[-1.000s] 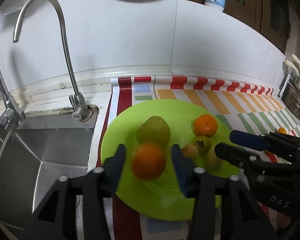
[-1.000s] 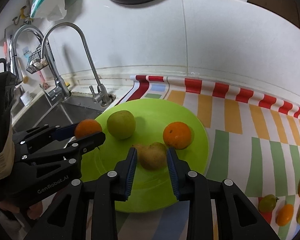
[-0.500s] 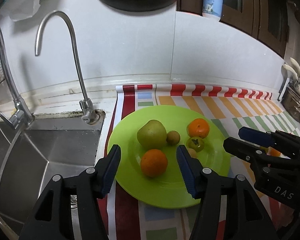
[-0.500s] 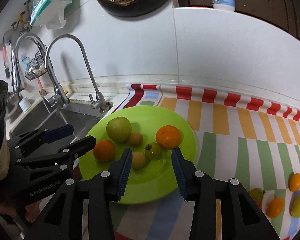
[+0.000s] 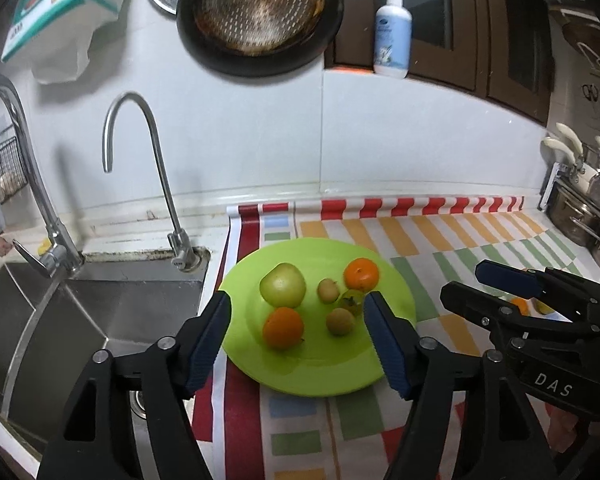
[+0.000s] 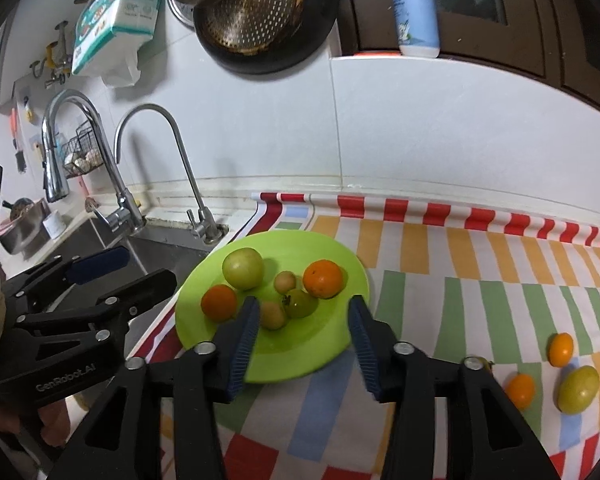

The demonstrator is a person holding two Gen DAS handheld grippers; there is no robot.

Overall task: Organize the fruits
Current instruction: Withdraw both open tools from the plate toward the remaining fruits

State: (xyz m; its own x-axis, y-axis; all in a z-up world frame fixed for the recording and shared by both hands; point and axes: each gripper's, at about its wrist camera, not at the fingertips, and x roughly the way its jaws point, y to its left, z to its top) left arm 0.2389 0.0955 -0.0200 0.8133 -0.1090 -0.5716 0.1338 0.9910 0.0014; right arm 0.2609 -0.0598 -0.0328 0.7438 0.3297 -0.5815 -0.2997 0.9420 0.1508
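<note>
On the green plate (image 5: pixel 320 376) lie fruits (image 5: pixel 283 322), beyond both grippers' empty, opening jaws.

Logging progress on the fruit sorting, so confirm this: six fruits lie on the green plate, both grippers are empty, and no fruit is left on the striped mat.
One part is wrong. Fruit is left on the striped mat: the right wrist view shows two small orange fruits and a green one there. The green plate does hold six fruits, and the left gripper and right gripper are empty, jaws opening.
</note>
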